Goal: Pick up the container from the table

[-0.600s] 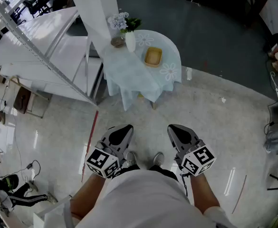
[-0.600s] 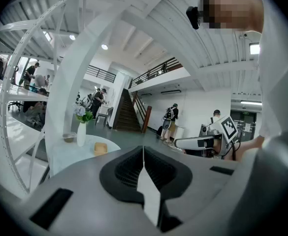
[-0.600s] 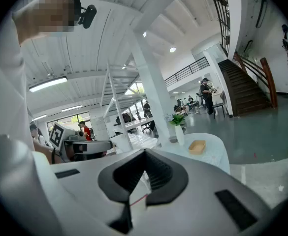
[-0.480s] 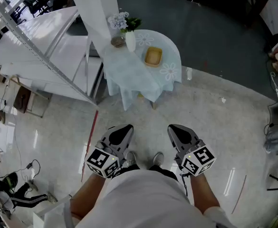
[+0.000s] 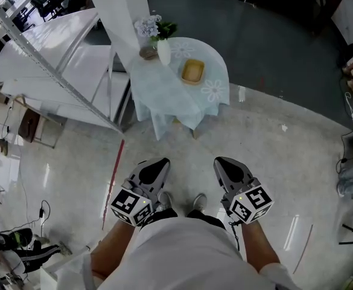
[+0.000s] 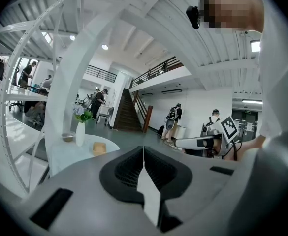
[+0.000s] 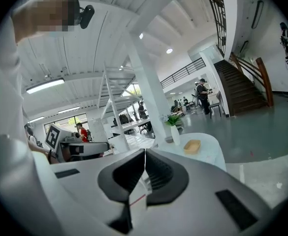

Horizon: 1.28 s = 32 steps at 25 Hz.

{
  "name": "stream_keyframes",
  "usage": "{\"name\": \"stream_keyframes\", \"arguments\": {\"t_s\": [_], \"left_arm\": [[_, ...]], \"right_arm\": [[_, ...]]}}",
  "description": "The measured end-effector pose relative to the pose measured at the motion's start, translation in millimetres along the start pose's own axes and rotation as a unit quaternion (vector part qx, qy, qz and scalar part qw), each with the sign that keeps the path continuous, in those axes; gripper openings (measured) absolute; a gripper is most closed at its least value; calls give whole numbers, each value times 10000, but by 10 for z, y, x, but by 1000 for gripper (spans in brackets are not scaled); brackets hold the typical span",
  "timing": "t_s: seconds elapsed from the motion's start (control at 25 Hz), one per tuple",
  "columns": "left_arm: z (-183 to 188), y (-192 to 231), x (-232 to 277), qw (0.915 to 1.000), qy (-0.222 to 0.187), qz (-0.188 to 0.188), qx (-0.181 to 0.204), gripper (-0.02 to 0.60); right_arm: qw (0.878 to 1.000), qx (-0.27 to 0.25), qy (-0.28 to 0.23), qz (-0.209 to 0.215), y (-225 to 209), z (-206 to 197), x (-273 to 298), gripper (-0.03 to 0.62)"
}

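HALL, OVERHEAD VIEW: A person (image 5: 182, 252) stands on a pale polished floor (image 5: 267, 162), one gripper in each hand, held low at bottom centre of the frame w/ the shoes (image 5: 165, 202) showing between them. The left gripper (image 5: 159, 162) has its jaws pressed together w/ nothing between them. The right gripper (image 5: 224, 161) is likewise closed tight & empty. Both point toward the top of the frame, tilted slightly down.

The container (image 5: 192, 71), a shallow tan dish, sits on a round desk (image 5: 217, 77) at upper centre, well apart from both grippers. The desk wears a pale cloth (image 5: 164, 101) w/ flower prints, hanging over its lower-left side. Left of the container on the desk are a white vase (image 5: 163, 52) of flowers, upright, & a small dark bowl (image 5: 147, 53) just beside it. A white pillar (image 5: 119, 11) rises at the desk's upper-left edge. A red line (image 5: 113, 183) runs along the floor left of the left gripper.

In both gripper views the container shows small at mid-frame, beyond the closed jaws. People (image 6: 173, 117) & a staircase (image 6: 126, 114) fill the bkgd.
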<state>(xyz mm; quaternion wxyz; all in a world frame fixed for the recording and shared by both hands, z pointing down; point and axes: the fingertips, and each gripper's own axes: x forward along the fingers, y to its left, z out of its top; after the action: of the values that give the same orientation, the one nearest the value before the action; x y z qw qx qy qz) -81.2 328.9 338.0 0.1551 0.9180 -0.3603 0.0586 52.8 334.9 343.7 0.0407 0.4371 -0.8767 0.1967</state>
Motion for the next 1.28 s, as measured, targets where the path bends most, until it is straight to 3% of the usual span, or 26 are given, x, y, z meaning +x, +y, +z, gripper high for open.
{"name": "stream_keyframes", "arguments": {"t_s": [0.8, 1.28], "left_arm": [[-262, -843, 161, 9991, 37, 418, 20, 26], [-224, -829, 360, 9988, 10, 472, 107, 26]], "right_arm": [[9989, 153, 139, 415, -370, -226, -737, 21], [9989, 126, 179, 407, -610, -227, -749, 21]]}}
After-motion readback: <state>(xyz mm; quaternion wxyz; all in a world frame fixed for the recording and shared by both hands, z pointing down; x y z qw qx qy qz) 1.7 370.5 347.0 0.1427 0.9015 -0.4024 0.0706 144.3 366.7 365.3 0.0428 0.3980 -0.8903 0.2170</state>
